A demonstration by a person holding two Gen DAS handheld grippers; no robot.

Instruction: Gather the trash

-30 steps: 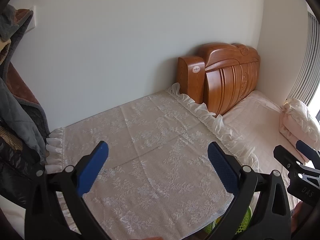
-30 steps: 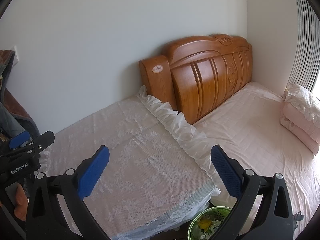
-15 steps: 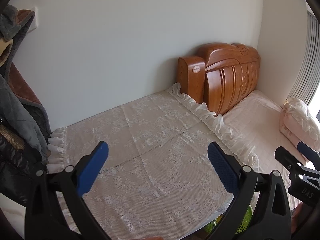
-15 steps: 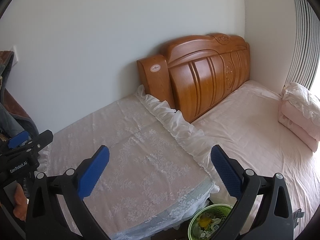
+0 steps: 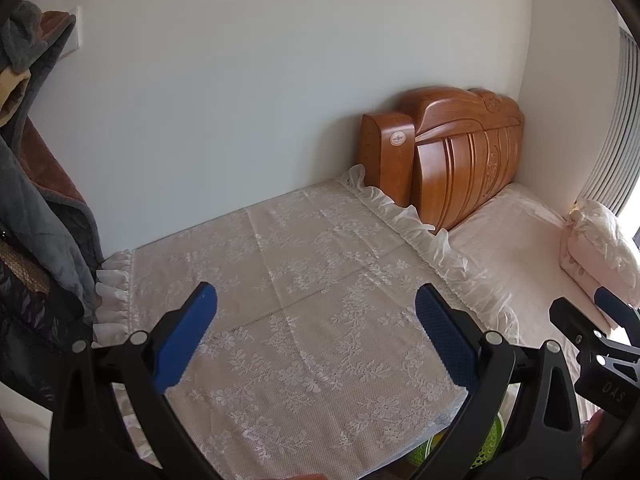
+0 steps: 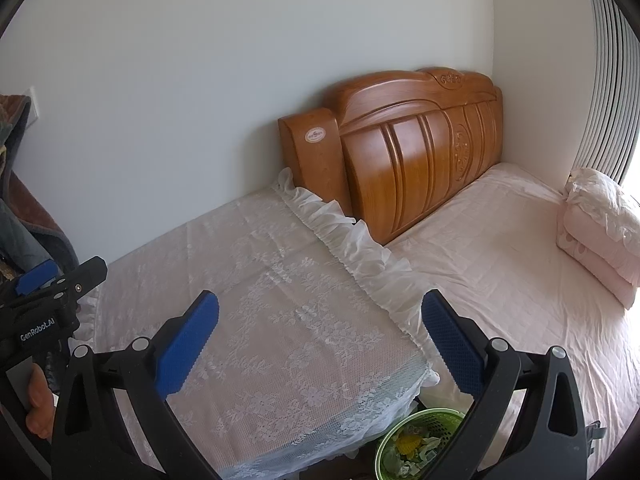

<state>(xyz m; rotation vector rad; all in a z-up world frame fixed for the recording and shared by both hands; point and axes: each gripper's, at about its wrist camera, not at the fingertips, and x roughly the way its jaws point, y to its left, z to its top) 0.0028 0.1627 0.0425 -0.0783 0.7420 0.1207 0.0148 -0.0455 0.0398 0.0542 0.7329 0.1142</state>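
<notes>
Here, nearest first, with places given from the green basket:
Right gripper (image 6: 320, 336): jaws spread wide, nothing between the blue pads; it hovers above the basket and the near corner of the lace cloth.
Left gripper (image 5: 316, 328): likewise spread and holding nothing, over the lace cloth, left of the basket.
Green basket (image 6: 420, 420): round, mesh-walled, mouth facing up, low on the floor just beside the draped lace edge, between that and the bed; being round, it shows no long axis. In the left view only a sliver of its rim (image 5: 492, 438) shows behind the right-hand finger.
Trash (image 6: 410, 446): pale crumpled scraps and a yellow piece lie inside the basket.
Lace cloth (image 6: 280, 320): white, floral, ruffled border, covering a flat surface up and left of the basket.
Bed (image 6: 500, 272): pale pink sheet, right of and beyond the basket.
Folded quilt (image 6: 600, 232): stacked at the bed's far right.
Headboard (image 6: 400, 160): carved wood against the wall, farthest from the basket.
</notes>
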